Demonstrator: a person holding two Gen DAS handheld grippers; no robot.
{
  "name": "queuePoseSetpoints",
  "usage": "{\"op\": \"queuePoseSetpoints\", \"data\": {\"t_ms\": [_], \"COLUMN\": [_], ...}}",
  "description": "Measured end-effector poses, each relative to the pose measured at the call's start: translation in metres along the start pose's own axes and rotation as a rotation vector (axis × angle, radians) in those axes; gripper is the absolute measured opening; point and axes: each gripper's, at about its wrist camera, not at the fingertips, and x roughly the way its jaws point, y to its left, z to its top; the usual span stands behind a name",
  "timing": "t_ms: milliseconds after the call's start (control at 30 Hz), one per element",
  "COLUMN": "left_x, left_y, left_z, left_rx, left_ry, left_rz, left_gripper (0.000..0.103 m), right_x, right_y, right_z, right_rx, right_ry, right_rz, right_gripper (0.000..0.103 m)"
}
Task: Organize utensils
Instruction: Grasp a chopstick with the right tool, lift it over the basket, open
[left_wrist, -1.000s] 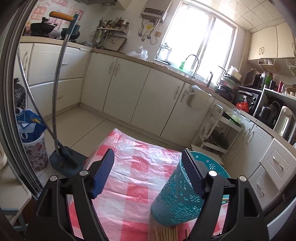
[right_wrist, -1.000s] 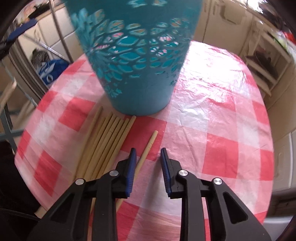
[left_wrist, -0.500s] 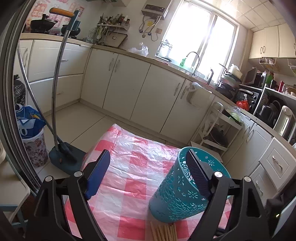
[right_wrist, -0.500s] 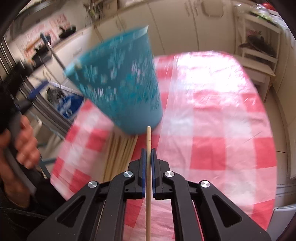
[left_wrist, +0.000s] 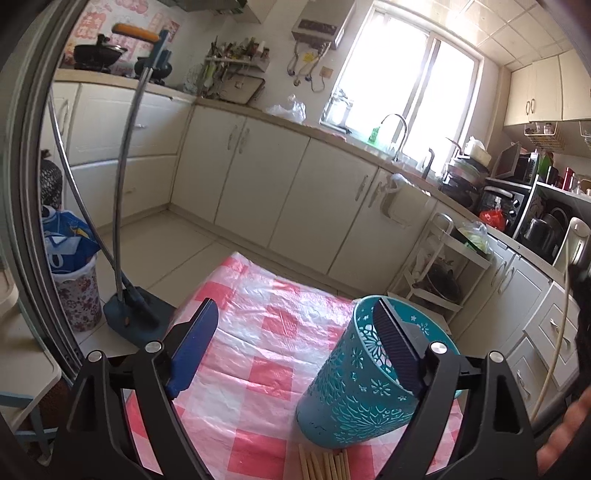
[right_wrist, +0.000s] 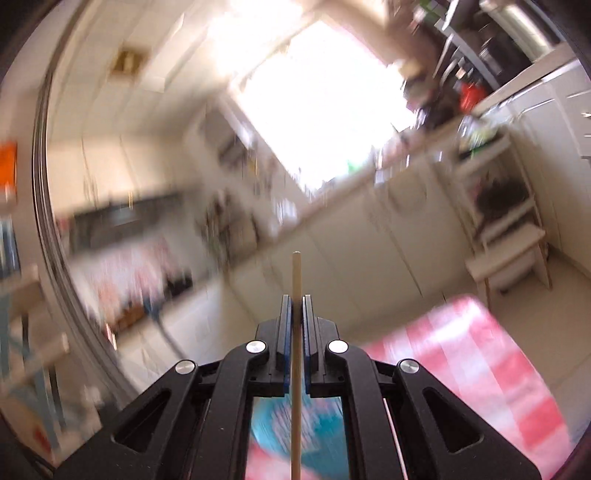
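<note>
Left gripper (left_wrist: 295, 347) is being held wide open, its right pad inside the rim of the teal holder (left_wrist: 365, 384) at 5 o'clock, not pressing. Right gripper (right_wrist: 294, 314) is now clamped on one chopstick (right_wrist: 295, 280), lifted off the checked cloth (left_wrist: 266, 332) since a second ago; insertion is being prepared. Remaining chopsticks (left_wrist: 325, 465) are lying at 6 o'clock: pale, slender.

I'm in a home kitchen: cream cabinets (left_wrist: 258, 184) run under an L-shaped counter, sink tap (left_wrist: 397, 127) below a bright window (left_wrist: 417, 85), wok (left_wrist: 98, 53) on the stove, toaster oven (left_wrist: 506, 199) (right side), checked plastic tablecloth (left_wrist: 266, 332) on a small table.
</note>
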Motion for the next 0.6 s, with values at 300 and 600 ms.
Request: {"op": "queuePoseSetpoints", "data": {"t_ms": [300, 600], "left_x": [-0.028, -0.018], "left_y": [0.005, -0.006], "left_z": [0.019, 0.021], "left_rx": [0.032, 0.062], "left_ry": [-0.189, -0.132], "left_rz": [0.051, 0.011], "left_gripper": [0.085, 0.086], "right_x": [0.053, 0.085], "right_y": [-0.029, -0.025], "right_z": [-0.004, -0.041], "right_rx": [0.223, -0.007], "right_ry": [-0.178, 0.091], "right_rz": [-0.064, -0.115], "right_gripper": [0.006, 0.023]}}
